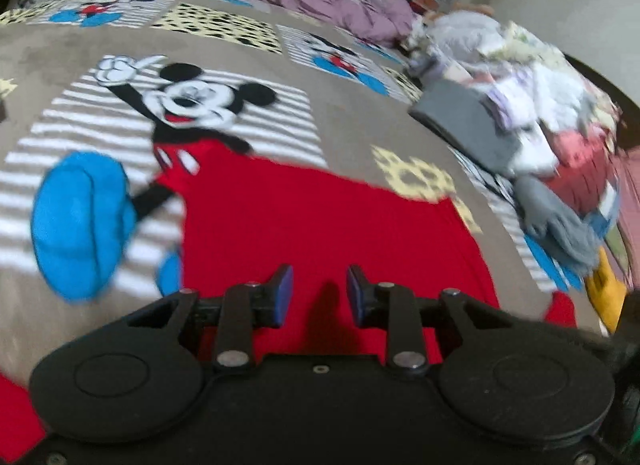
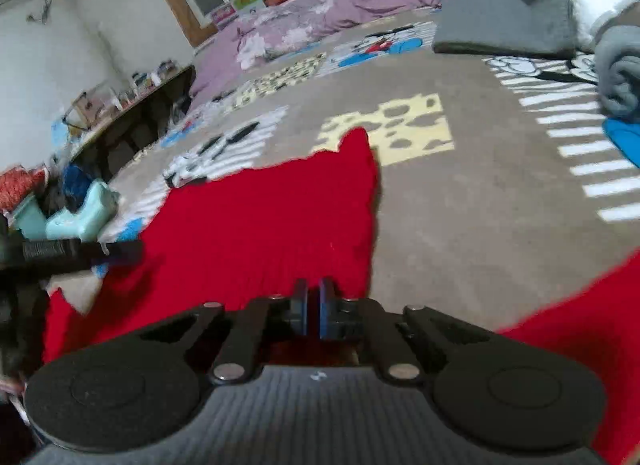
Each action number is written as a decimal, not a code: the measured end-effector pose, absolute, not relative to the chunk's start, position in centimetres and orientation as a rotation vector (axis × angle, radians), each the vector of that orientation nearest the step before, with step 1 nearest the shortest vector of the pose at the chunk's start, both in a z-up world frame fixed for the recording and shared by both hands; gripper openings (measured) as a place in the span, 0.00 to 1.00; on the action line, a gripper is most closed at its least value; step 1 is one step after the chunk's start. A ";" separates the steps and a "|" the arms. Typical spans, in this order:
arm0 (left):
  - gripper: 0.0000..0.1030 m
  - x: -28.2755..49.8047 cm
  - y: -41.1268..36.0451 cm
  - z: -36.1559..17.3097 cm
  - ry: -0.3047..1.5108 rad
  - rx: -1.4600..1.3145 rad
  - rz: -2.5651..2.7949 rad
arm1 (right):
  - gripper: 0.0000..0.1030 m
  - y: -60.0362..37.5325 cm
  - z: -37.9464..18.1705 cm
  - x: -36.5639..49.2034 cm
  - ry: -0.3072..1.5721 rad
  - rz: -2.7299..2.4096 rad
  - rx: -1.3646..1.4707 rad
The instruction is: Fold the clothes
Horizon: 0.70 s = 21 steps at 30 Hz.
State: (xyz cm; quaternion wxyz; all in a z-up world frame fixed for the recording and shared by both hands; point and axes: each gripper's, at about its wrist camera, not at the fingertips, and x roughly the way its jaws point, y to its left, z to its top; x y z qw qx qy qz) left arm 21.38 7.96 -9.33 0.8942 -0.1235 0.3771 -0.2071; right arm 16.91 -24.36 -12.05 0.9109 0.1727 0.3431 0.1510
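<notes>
The red garment (image 1: pixel 320 225) lies spread on the bed's cartoon-mouse blanket (image 1: pixel 60 53), directly in front of and beneath both grippers, with more red cloth showing at the near corners of each view. In the left wrist view the left gripper (image 1: pixel 319 295) has its blue-padded fingers (image 1: pixel 285 289) standing a little apart; a raised peak of red fabric sits in the gap, but the pads do not visibly press on it, so I would call it loosely open rather than clamped. In the right wrist view the right gripper (image 2: pixel 313 307) has its jaws drawn together; red cloth lies just under and behind the tips, yet whether a fold of it is pinched between the pads cannot be made out. From the right gripper the garment runs forward and to the left, its right edge reaching away to a pointed corner near the yellow spotted patch (image 2: pixel 400 129); the cloth's long run seems to stretch away from the person. The left gripper shows as a dark bar at the left of that view, over the garment's other side. Both sit at the near hem, neither clearly closer. Folded grey items and a clothes heap (image 1: pixel 552 105) rest off to the right, well apart.
</notes>
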 end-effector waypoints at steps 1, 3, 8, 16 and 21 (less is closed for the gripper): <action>0.26 20.3 7.3 -9.2 0.776 -0.243 -0.440 | 0.17 -23.9 -11.5 16.0 0.696 0.306 0.299; 0.26 18.0 6.1 -8.8 0.753 -0.208 -0.457 | 0.22 -23.9 -10.8 14.0 0.665 0.294 0.266; 0.34 12.4 2.6 -7.6 0.642 -0.080 -0.483 | 0.41 -28.3 -10.8 8.5 0.548 0.087 0.424; 0.38 10.2 -6.8 -9.9 0.604 0.078 -0.536 | 0.60 -35.6 -14.4 4.0 0.516 -0.169 0.791; 0.51 8.0 -13.2 -13.3 0.673 0.319 -0.652 | 0.63 -37.4 -16.1 4.3 0.455 -0.101 0.933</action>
